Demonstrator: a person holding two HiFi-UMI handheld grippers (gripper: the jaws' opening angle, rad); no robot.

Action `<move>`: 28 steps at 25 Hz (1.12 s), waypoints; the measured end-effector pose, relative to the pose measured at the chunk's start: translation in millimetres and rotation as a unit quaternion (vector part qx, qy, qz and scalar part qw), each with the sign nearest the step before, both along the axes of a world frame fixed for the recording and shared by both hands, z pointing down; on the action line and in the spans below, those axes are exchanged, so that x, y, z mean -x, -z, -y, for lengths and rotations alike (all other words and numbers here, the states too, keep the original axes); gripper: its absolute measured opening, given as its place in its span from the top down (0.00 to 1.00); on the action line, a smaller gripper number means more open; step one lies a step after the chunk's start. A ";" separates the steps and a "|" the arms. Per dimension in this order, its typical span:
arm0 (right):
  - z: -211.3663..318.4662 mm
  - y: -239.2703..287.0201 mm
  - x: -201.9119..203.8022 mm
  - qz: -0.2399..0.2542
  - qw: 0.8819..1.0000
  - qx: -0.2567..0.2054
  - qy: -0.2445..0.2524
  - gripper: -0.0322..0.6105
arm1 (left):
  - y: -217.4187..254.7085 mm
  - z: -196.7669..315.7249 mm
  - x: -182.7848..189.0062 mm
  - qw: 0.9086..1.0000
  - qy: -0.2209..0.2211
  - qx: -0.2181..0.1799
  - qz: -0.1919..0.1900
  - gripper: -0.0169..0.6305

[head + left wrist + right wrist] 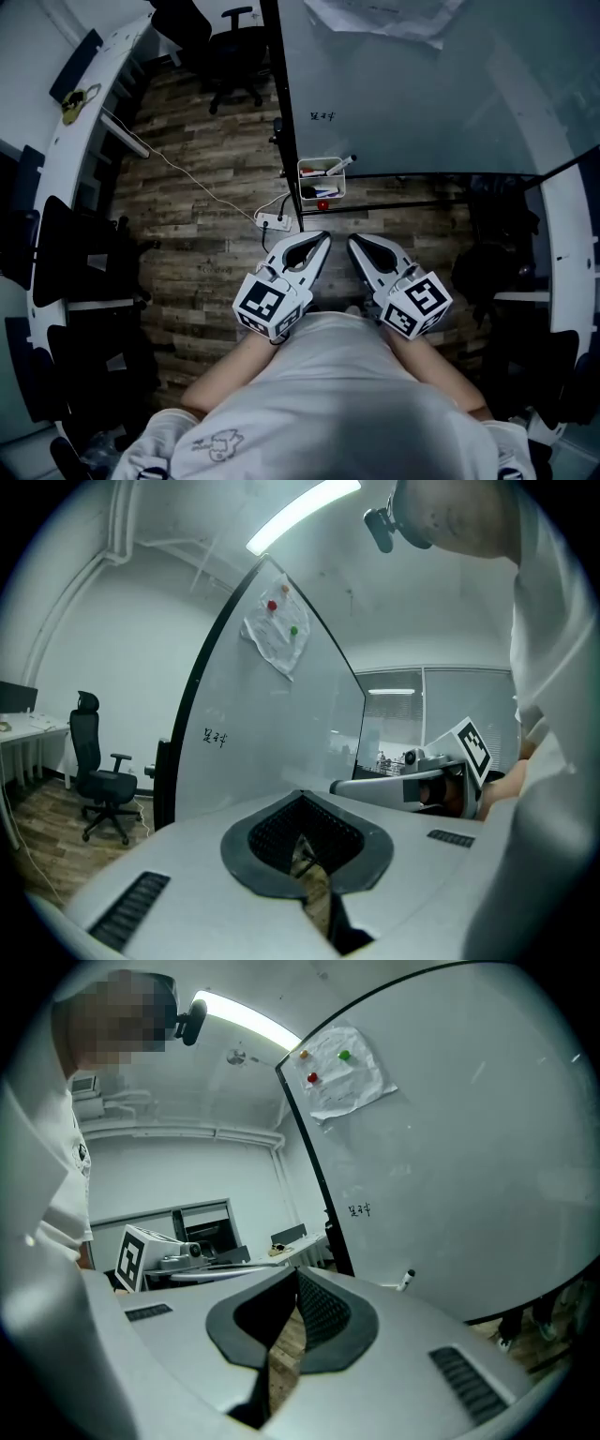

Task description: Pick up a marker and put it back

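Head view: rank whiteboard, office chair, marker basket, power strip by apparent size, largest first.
1. whiteboard, by far the largest
2. office chair
3. marker basket
4. power strip, a little smaller than the basket

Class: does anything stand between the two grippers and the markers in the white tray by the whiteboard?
Nothing visible does. Only wooden floor lies between the left gripper, the right gripper and the white tray of markers; a white power strip lies off to the left.
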State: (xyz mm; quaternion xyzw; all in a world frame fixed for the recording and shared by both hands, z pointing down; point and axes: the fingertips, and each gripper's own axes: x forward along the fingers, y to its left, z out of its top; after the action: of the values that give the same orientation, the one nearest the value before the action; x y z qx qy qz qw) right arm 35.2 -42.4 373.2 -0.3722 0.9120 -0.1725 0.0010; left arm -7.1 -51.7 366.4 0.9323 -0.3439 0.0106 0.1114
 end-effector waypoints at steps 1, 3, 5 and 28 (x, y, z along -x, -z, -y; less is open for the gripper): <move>5.4 -0.3 3.9 0.000 1.000 0.002 -0.005 0.93 | 0.1 5.4 3.8 1.000 -0.005 0.000 0.000 0.97; 14.8 0.4 12.9 -0.002 1.000 0.003 -0.014 0.93 | 0.7 15.4 12.6 1.000 -0.016 0.000 -0.001 0.97; 24.9 3.4 22.9 -0.006 1.000 -0.002 -0.021 0.93 | 4.1 27.0 21.6 1.000 -0.028 -0.003 -0.003 0.97; 128.2 -16.6 -11.1 -0.021 0.994 0.059 -0.094 0.93 | 3.8 109.1 30.8 0.994 -0.110 -0.005 -0.003 0.97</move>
State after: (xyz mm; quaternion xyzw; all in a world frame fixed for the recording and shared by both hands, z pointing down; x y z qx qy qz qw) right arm 46.3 -170.6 389.8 -0.4592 0.8609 -0.2175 -0.0236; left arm -37.9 -160.9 362.6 0.9651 -0.2387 0.0183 0.1059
